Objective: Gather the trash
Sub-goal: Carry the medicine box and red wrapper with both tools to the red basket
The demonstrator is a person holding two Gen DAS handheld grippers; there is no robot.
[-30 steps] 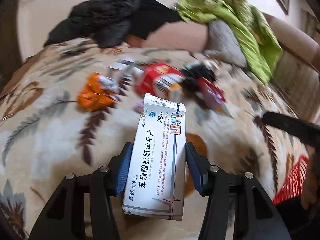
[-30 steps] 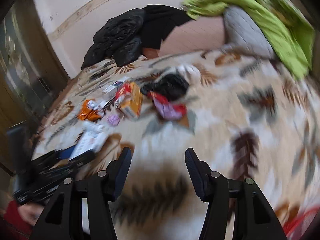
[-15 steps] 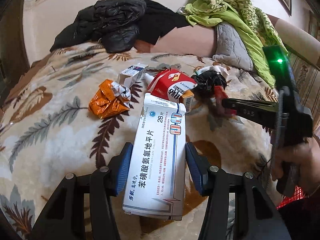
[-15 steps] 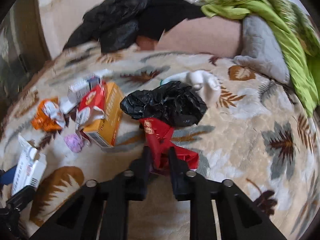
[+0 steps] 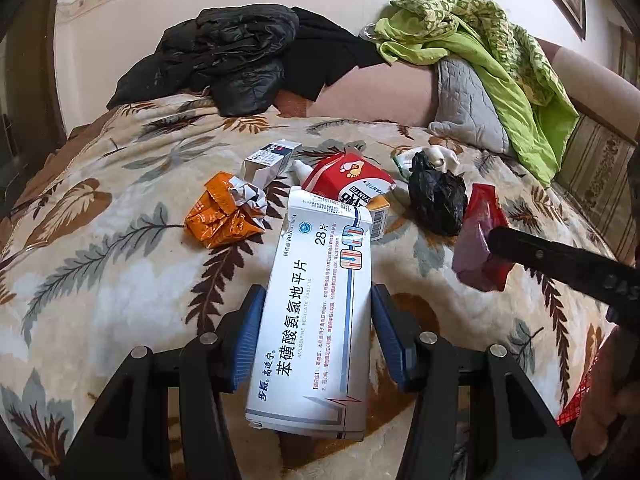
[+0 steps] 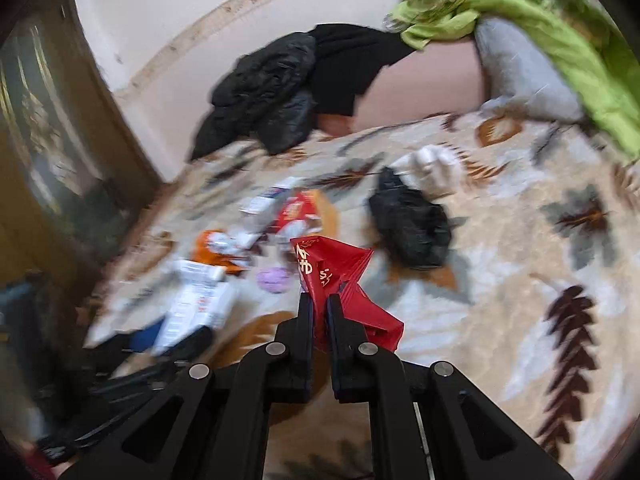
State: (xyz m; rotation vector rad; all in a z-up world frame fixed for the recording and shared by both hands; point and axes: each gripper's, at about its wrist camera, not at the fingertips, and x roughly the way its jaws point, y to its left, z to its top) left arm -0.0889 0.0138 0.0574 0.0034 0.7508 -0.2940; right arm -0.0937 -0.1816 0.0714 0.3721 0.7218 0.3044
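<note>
- My left gripper (image 5: 316,336) is clamping a long white cardboard medicine box printed with blue characters (image 5: 316,312); the blue pads (image 5: 248,340) are pressing on its two long sides, the jaws standing partly apart at the box's width, and the box is pointing away from me over the bed.
- My right gripper (image 6: 319,308) is pinching a crumpled red plastic wrapper with pale lettering (image 6: 340,276); the jaws are almost fully together with only the thin film between them, and the wrapper is sticking up and out to the right of the fingers.
- In the left wrist view I am seeing that same red wrapper (image 5: 482,236) hanging at the tip of the right gripper's black finger, just above the cream blanket patterned with brown and grey leaves (image 5: 120,264).
- The rest of the trash is lying in a loose cluster in the middle of the blanket: a crumpled orange foil packet (image 5: 224,212), a small grey and white carton (image 5: 270,160) just behind it, a red and white box with a footprint logo (image 5: 352,180) sitting right behind the far end of the white box, and a scrunched black plastic bag (image 5: 438,196) beside the red wrapper.
- A wad of white tissue (image 5: 436,156) is touching the far side of the black bag.
- A small lilac scrap (image 6: 274,280) is lying just left of the wrapper in the right wrist view, which is blurred on its left side.
- Black padded clothing (image 5: 232,60) and a lime green cloth (image 5: 480,48) are piled along the far edge of the bed.
</note>
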